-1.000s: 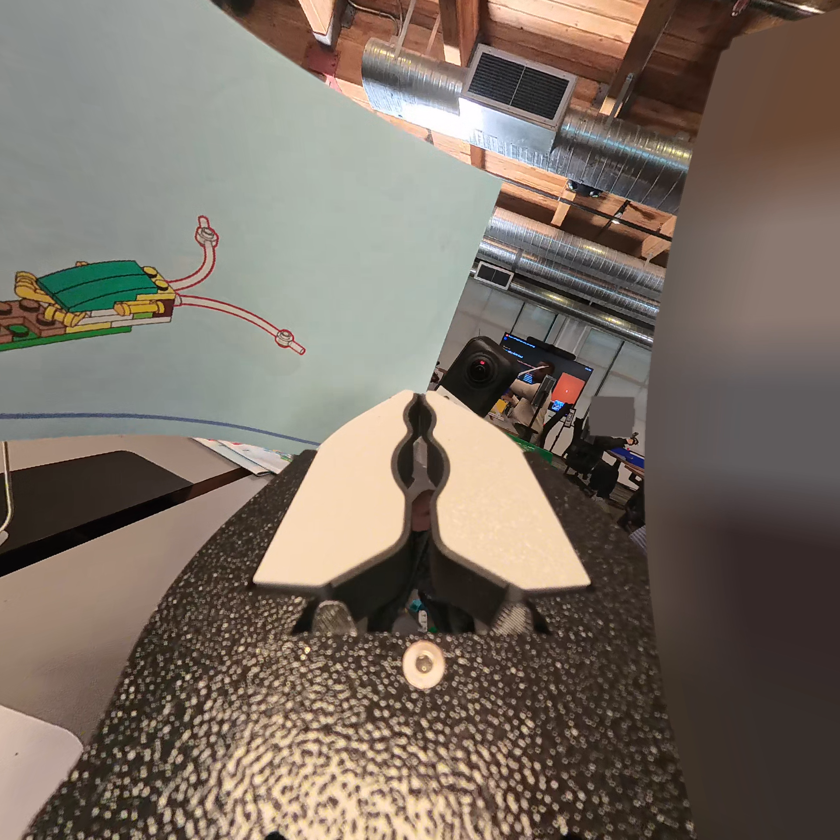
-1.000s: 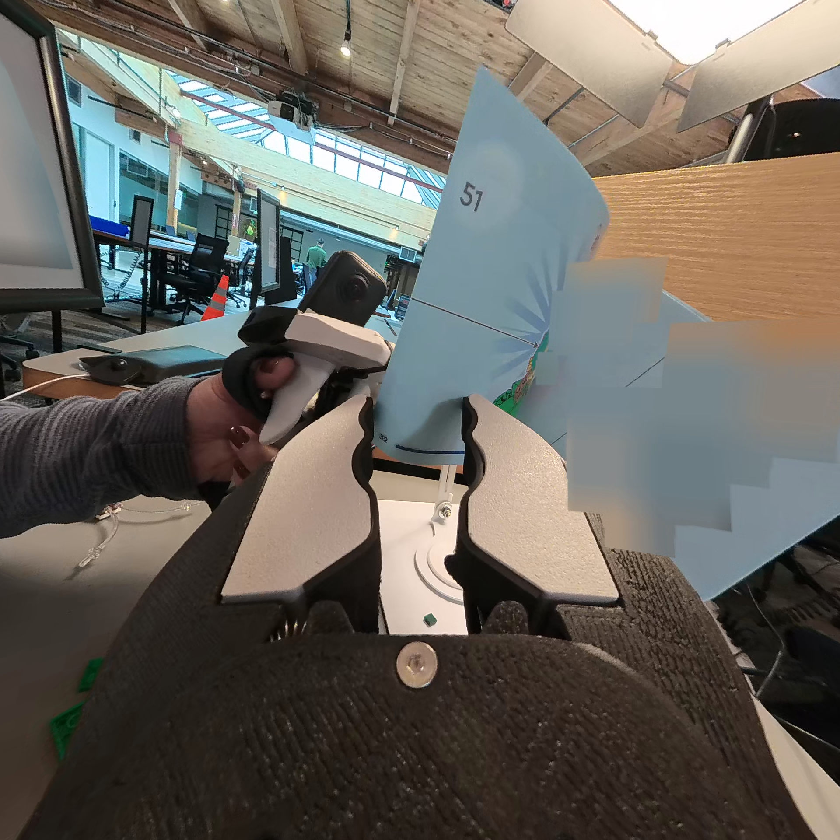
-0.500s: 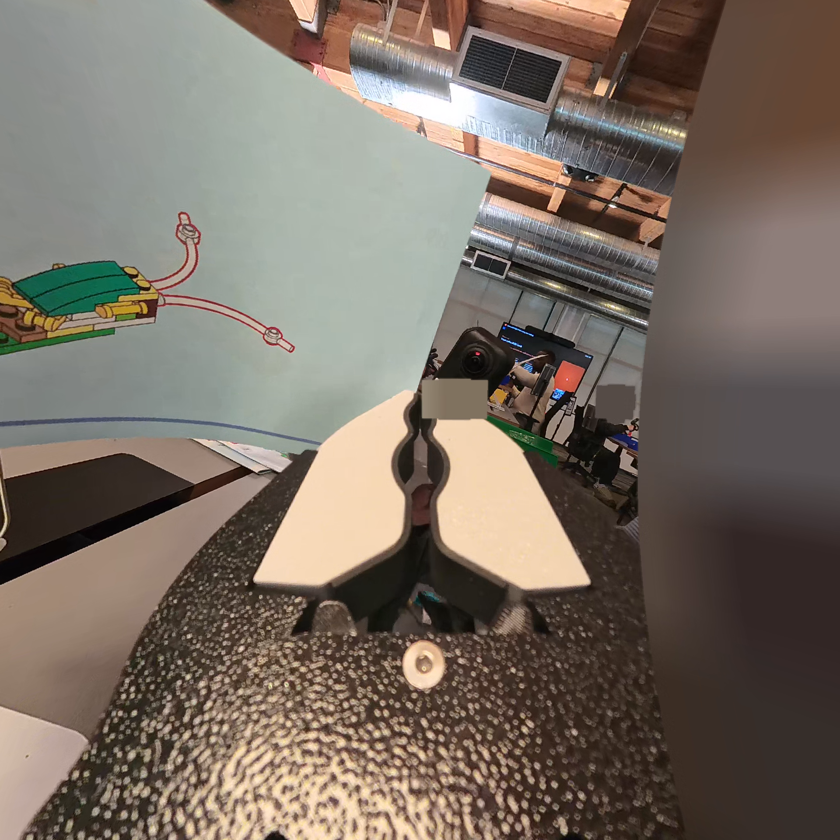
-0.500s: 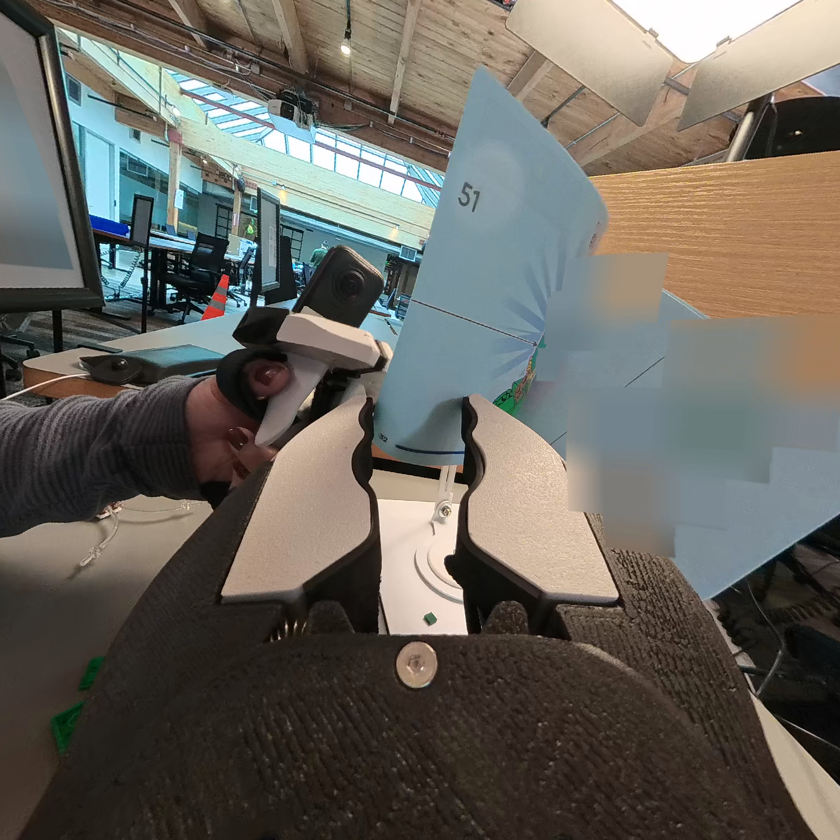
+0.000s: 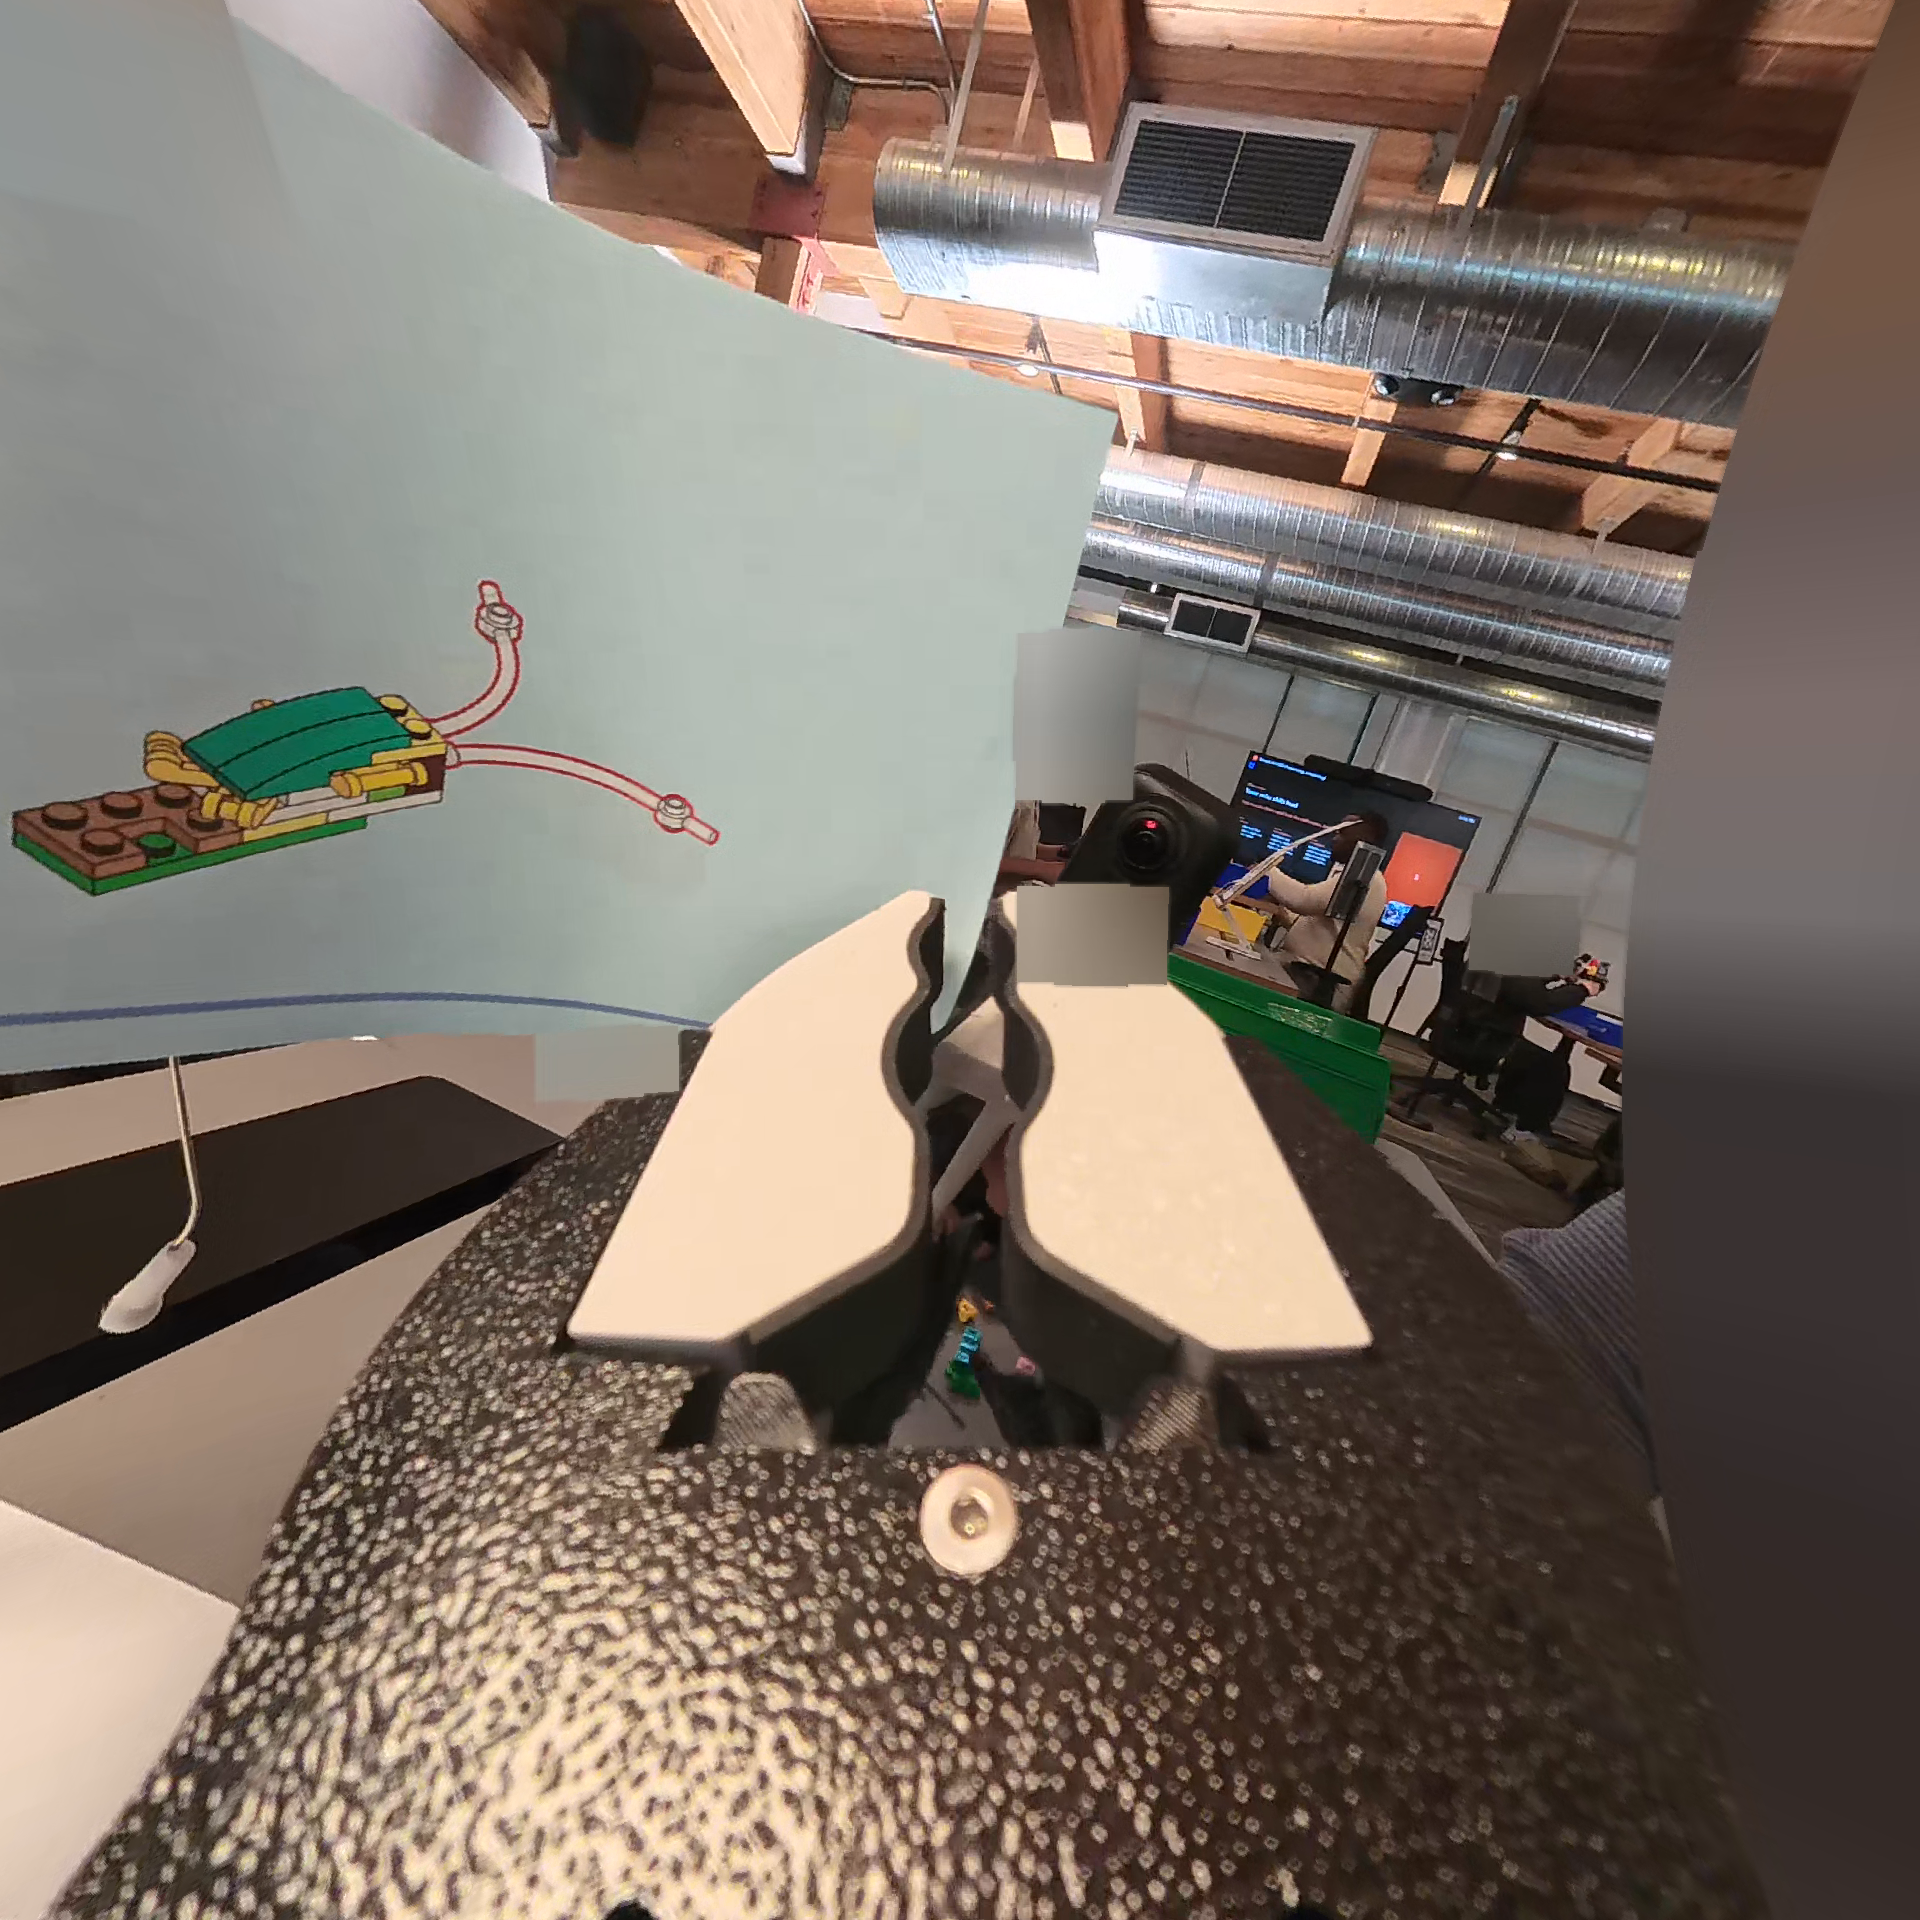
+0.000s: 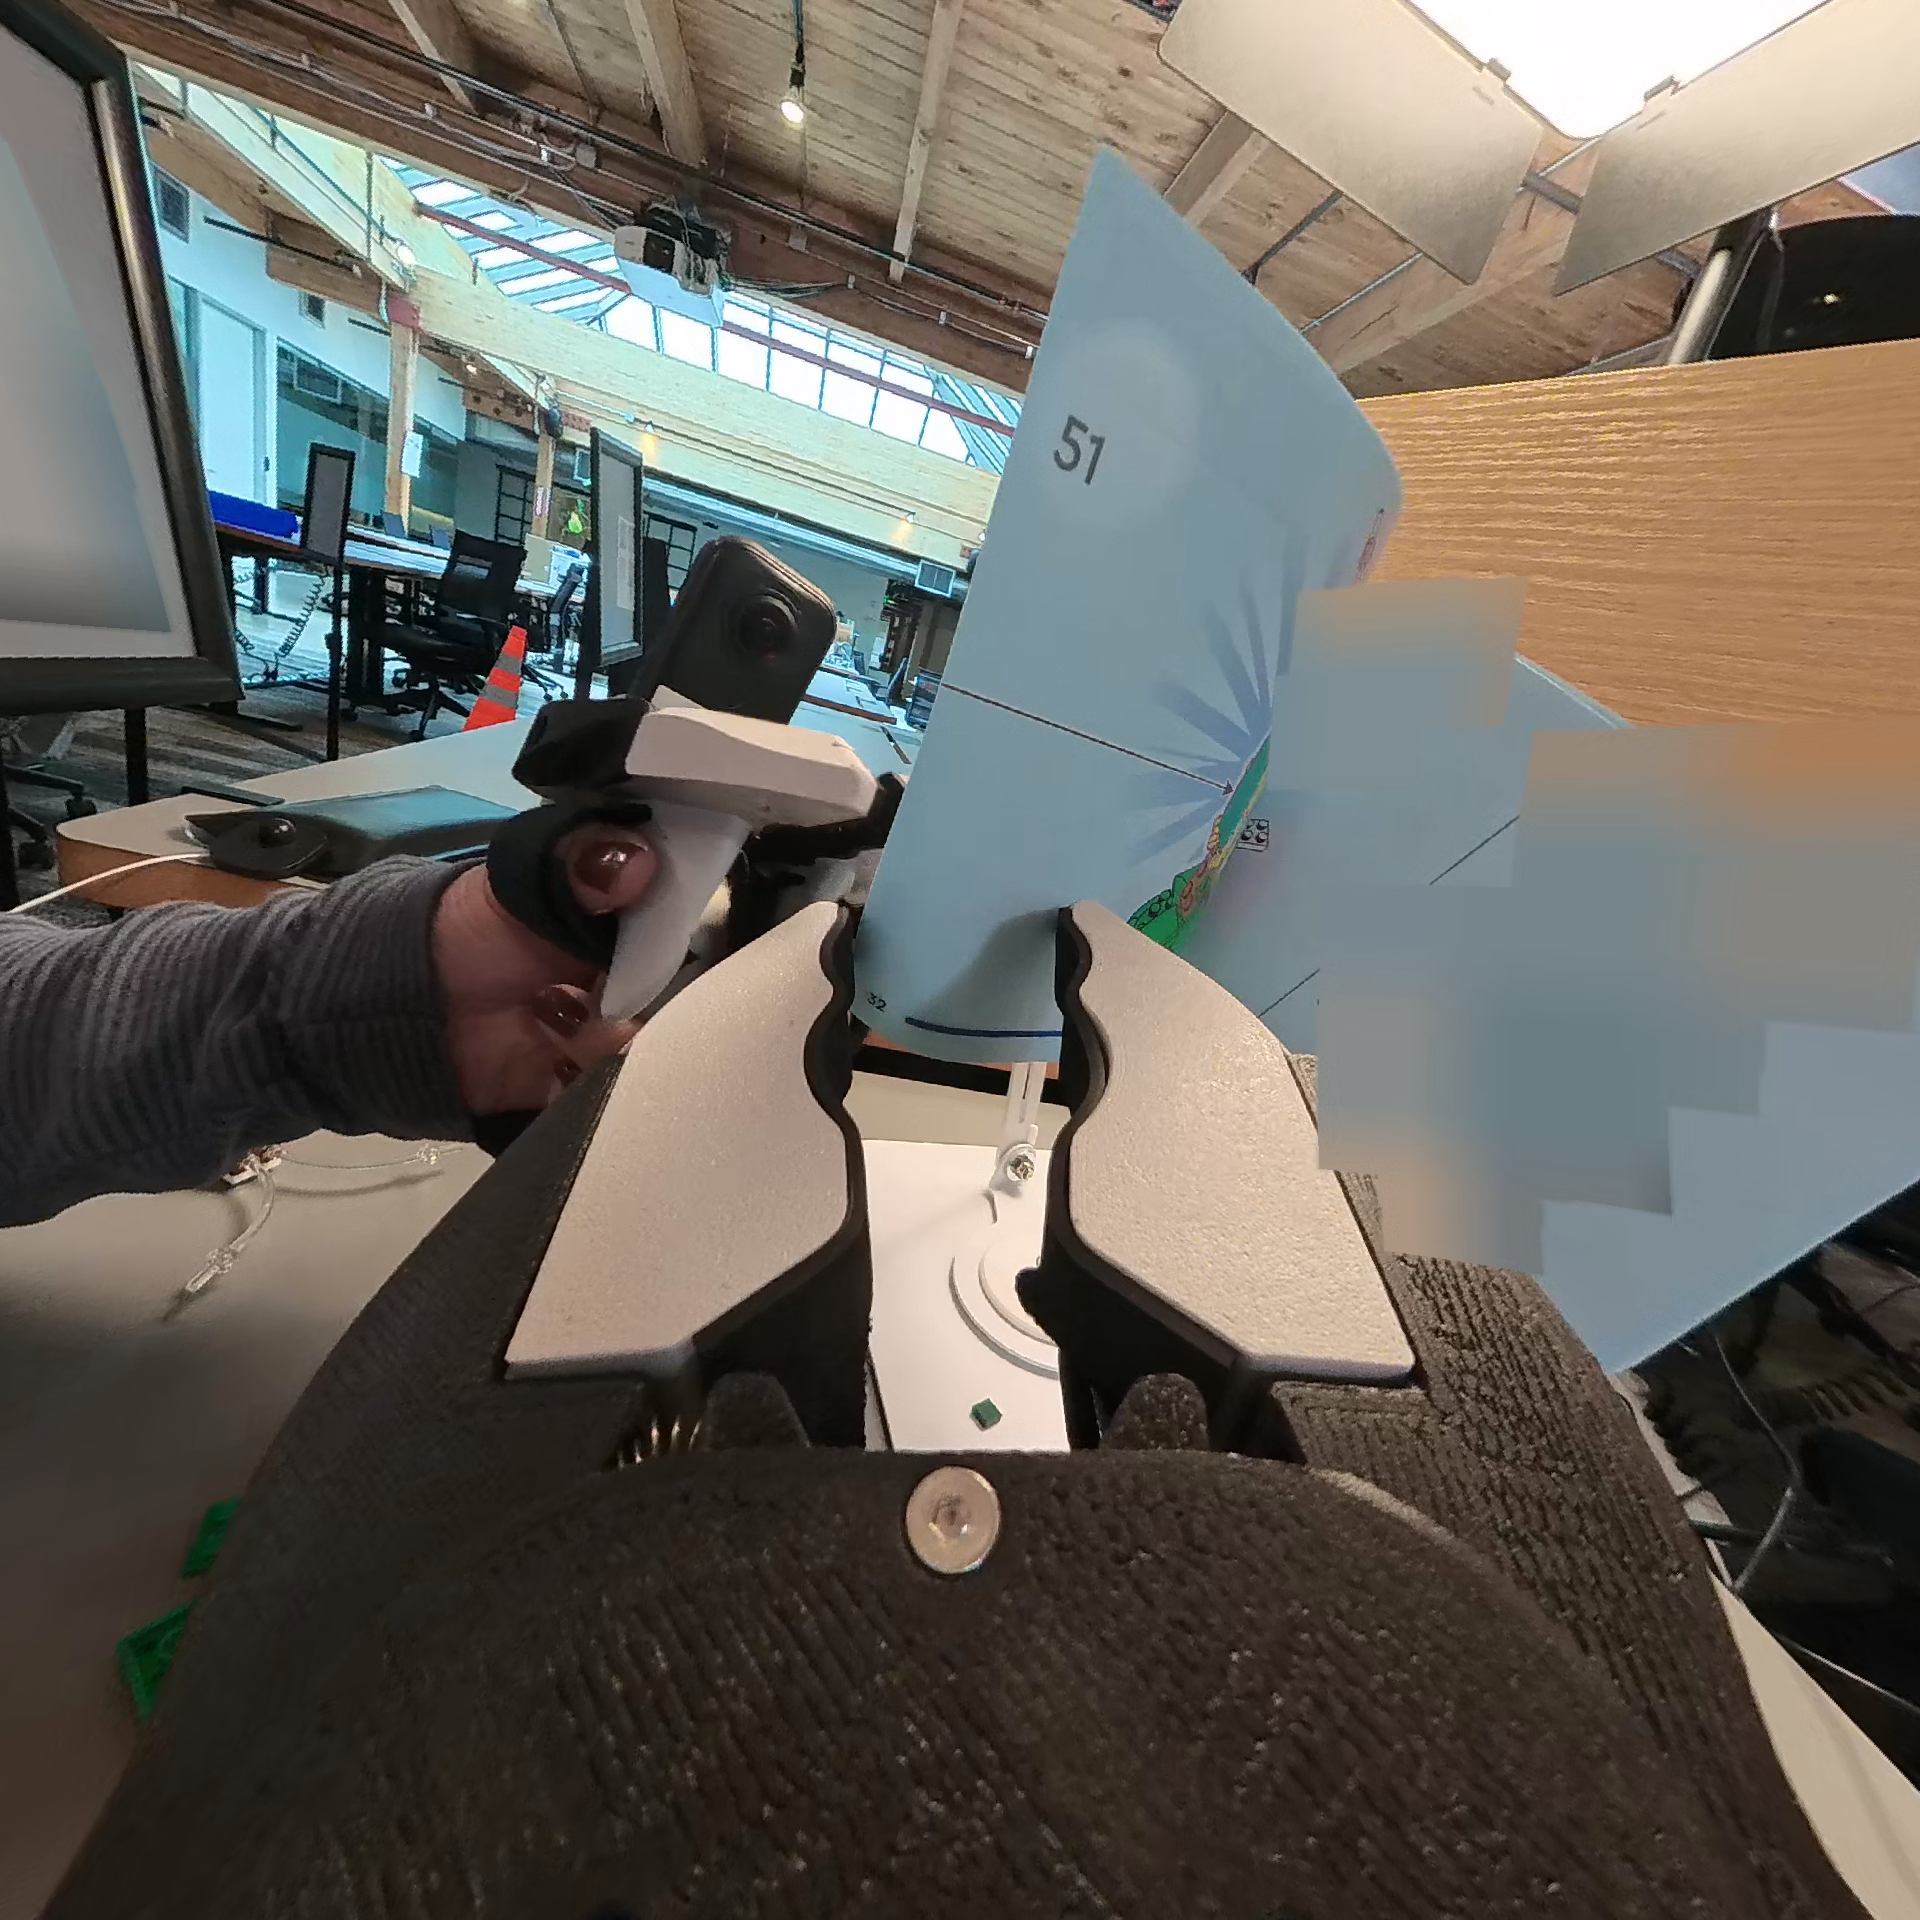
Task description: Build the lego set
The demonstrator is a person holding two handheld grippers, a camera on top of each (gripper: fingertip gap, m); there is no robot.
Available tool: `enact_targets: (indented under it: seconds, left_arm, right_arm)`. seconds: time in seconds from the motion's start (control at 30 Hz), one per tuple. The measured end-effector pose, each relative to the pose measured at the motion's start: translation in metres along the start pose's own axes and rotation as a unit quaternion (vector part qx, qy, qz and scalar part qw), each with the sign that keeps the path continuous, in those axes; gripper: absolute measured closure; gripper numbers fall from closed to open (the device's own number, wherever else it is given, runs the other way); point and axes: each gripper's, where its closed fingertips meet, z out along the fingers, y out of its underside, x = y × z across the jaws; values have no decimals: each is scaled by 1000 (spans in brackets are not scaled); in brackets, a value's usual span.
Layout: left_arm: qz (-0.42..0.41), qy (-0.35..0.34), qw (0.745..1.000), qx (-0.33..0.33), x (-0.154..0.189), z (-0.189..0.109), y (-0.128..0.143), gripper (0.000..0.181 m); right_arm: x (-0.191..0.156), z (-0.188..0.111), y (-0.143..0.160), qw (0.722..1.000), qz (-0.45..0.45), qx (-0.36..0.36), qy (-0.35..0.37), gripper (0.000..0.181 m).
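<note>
Two grippers are up by the blue instruction page (image 5: 540, 499): the left gripper (image 5: 961, 940) pinches the page's lower corner between nearly closed fingers, while the right gripper (image 6: 956, 935) waits wide open just in front of the page's bottom edge, holding nothing.

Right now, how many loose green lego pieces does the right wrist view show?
3 green pieces: one on the white base ahead of the right gripper, two on the table, lower left. The gripper may hide more.

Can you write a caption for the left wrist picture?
Left gripper nearly shut around a light blue instruction page's corner.
</note>
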Motion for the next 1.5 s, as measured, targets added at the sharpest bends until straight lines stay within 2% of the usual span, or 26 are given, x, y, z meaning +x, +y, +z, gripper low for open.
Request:
enact_targets:
  seconds: [0.3, 0.33, 0.4, 0.47, 0.97, 1.23, 1.5]
  left_arm:
    - [26, -18, 999, -24, -3, 2, 8, 166]
    - [29, -18, 999, -27, -3, 2, 9, 167]
    - [40, -23, 998, -34, -4, 3, 11, 181]
    - [50, -28, 998, -35, -5, 2, 10, 181]
    - [-14, 27, 1000, 1, 4, -1, 3, 181]
    - [-31, 29, 999, 14, 2, -3, -1, 181]
    - [-46, 33, 998, 17, 3, 0, -2, 181]
  right_arm:
    - [0, 0, 0, 1000, 0, -1, -1, 146]
    - [0, 0, 0, 1000, 0, -1, -1, 146]
    - [0, 0, 0, 1000, 1, 0, 0, 146]
    - [1, -1, 0, 1000, 1, 0, 0, 146]
    - [1, -2, -3, 1000, 6, 8, -1, 146]
    - [3, -4, -5, 1000, 18, 17, -2, 146]
    - [1, -6, -8, 998, 54, 32, -24, 162]
